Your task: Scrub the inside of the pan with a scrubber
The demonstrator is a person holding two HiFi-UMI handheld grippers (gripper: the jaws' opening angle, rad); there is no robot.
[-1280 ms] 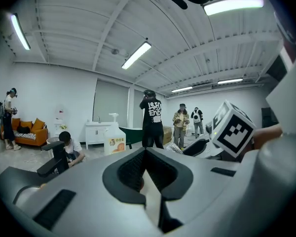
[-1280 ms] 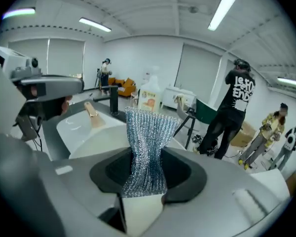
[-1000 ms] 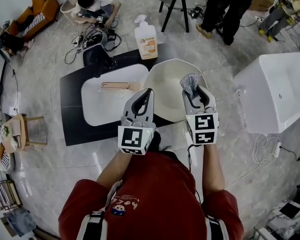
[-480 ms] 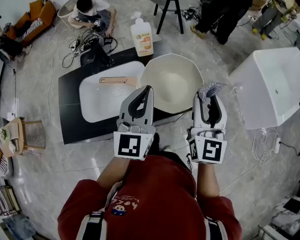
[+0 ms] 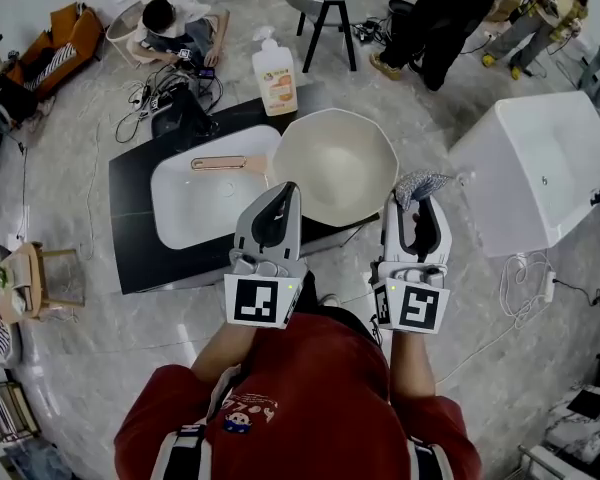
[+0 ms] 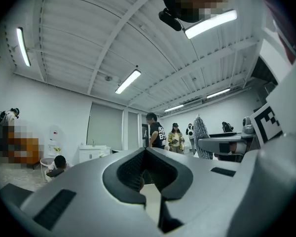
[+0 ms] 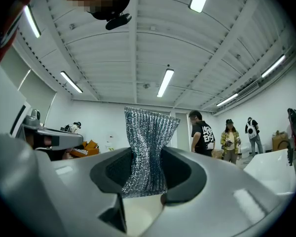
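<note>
On the black slab point(image 5: 130, 230), right end: pan point(image 5: 338, 163), cream inside, upright. Its copper handle point(image 5: 220, 163) reaches left over the white basin point(image 5: 195, 208) set in the slab. Soap bottle point(image 5: 275, 76) stands at the slab's far edge, just behind the pan.

Left gripper point(image 5: 288, 190) point(image 6: 147, 151): held over the slab's near edge, tips showing against the pan's near-left rim. Jaws together at the tips, nothing between them. Its view looks up at ceiling and far wall.

Right gripper point(image 5: 416, 200) point(image 7: 146, 162): beside the left one, further right, off the slab's right end. Jaws are clamped on the scrubber point(image 5: 420, 182) point(image 7: 149, 132), a silvery mesh pad pinched at its middle, with the upper part fanning out above the jaws. Head view puts the scrubber just outside the pan's right rim, over the floor, not inside the pan. Its view also faces the ceiling.

White tub point(image 5: 540, 173) sits on the floor well to the right. Several people are further back in the room; one sits on the floor beyond the slab's far-left corner.
</note>
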